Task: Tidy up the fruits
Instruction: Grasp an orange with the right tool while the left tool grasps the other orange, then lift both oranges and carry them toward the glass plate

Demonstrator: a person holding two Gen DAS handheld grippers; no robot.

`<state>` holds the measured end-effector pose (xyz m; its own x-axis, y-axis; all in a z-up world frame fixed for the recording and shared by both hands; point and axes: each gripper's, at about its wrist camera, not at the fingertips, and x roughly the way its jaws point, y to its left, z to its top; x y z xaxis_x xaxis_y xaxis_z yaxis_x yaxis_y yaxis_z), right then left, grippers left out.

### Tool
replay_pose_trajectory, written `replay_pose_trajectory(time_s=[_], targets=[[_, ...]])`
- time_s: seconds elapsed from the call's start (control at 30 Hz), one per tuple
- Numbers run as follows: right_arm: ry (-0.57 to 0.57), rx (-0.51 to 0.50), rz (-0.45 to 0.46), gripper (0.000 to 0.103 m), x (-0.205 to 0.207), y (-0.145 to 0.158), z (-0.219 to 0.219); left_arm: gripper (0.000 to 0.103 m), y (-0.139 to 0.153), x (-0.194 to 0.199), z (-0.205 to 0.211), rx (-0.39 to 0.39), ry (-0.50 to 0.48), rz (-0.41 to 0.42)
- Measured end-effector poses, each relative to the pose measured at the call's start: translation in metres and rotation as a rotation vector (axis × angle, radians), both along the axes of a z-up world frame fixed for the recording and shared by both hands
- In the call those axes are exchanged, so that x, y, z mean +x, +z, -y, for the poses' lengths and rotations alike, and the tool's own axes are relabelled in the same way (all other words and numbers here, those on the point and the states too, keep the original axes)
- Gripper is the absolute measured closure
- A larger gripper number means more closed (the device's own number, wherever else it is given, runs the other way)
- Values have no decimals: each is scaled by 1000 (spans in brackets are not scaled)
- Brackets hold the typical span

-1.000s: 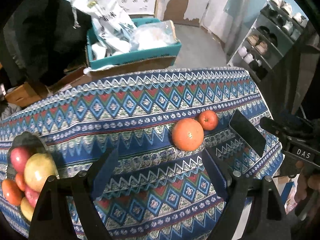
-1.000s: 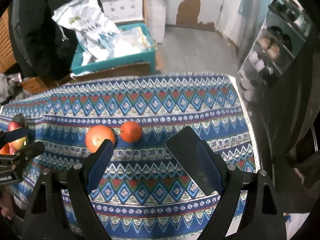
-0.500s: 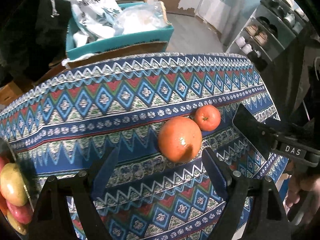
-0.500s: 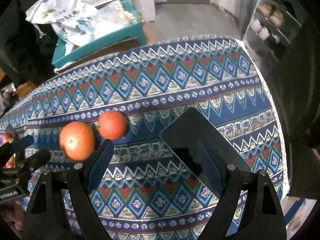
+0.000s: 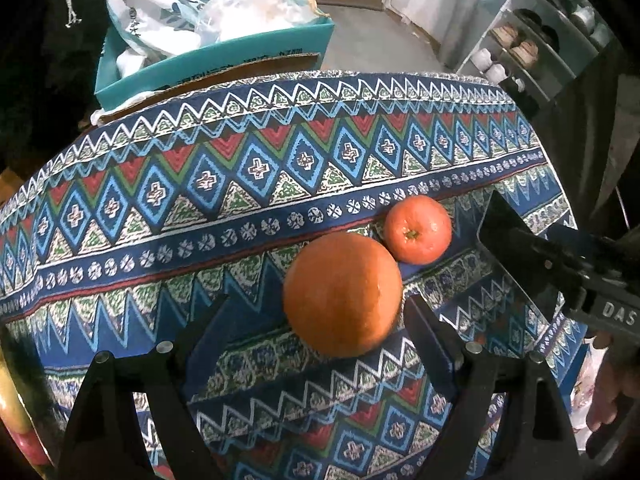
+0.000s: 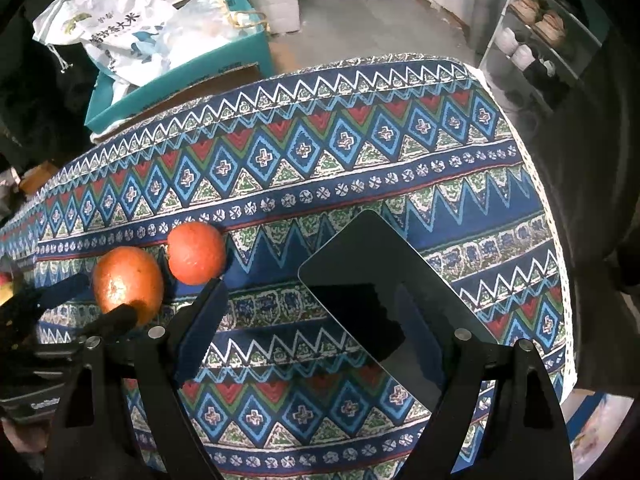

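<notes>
Your left gripper has its fingers spread wide, and the big orange sits right between them on the patterned worktop, closer to the right finger than the left one; whether that finger touches the fruit, I cannot tell. Just past the orange, off toward the right fingertip and pressed against it, sits the smaller tangerine, stem end facing you.

Your right gripper is also spread apart, nothing between the fingers but cloth and the dark tablet, which lies flat with its near corner under the right finger. From this side the tangerine sits just beyond your left fingertip, and the orange lies further left, with the other gripper's dark fingers on either side of it.

At the far left edge of the left view, well outside the left finger, a sliver of piled fruit shows, yellow and red. Beyond the worktop's far edge stands a teal box stuffed with bags.
</notes>
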<state>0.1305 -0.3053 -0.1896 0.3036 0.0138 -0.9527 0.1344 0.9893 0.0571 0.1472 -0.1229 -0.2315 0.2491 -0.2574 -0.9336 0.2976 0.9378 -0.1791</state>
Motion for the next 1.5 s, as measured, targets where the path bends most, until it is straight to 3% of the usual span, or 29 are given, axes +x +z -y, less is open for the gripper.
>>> replay_pose_trajectory(time_s=[0.23, 0.37, 0.63, 1.1, 1.33, 1.47, 1.5], targets=[[1, 10, -5, 18, 5, -3, -1, 17, -9, 6, 4, -24, 0, -16], [6, 17, -11, 18, 9, -6, -5, 38, -9, 7, 6, -81, -27, -25], [45, 66, -3, 18, 18, -11, -19, 39, -5, 2, 1, -45, -23, -9], [175, 73, -15, 19, 43, -36, -74, 39, 10, -1, -57, -4, 59, 32], [207, 61, -36, 34, 48, -50, -87, 39, 9, 0, -69, -10, 89, 26], [213, 49, -40, 56, 50, -54, -93, 39, 10, -1, -72, -14, 90, 26], [212, 46, -40, 56, 50, -55, -93, 39, 10, -2, -72, -16, 91, 25]])
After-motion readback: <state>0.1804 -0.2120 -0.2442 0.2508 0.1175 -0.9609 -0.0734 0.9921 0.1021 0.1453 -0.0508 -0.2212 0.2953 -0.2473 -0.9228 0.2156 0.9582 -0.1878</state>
